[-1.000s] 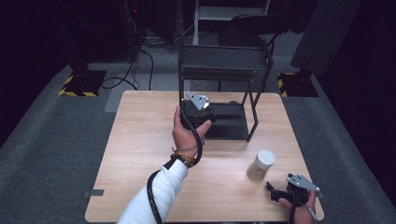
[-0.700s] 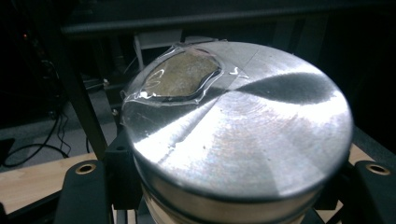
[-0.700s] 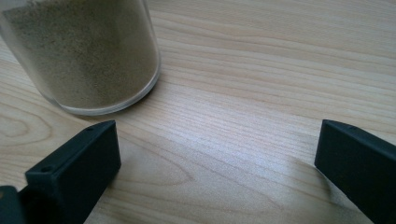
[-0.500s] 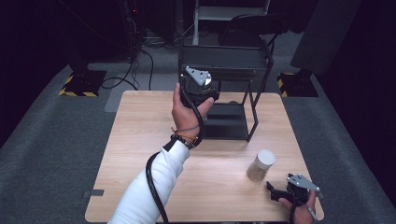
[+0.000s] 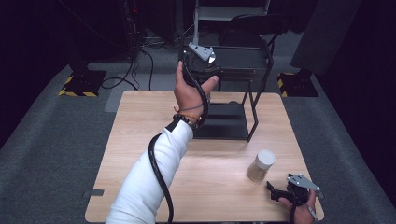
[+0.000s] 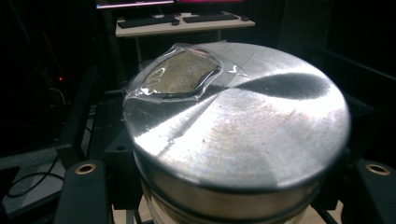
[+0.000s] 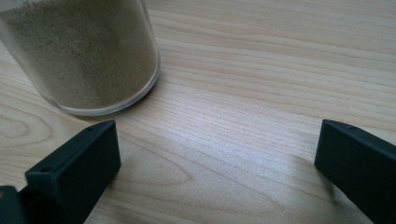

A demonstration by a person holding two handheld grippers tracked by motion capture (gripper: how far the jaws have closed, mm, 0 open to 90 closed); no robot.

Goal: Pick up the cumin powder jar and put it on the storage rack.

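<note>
A wooden table [image 5: 140,140] stands on grey carpet [image 5: 56,140]. A black metal rack [image 5: 243,93] sits at its far edge. 2 yellow-and-black striped feet [image 5: 77,88] flank it; a desk with keyboards [image 6: 187,21] lies beyond.

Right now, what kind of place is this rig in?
Probably a lab or recording studio. A lone wooden table stands on grey carpet in a dark room, with hazard-striped stand bases, cables on the floor, and a desk with keyboards behind.
</note>
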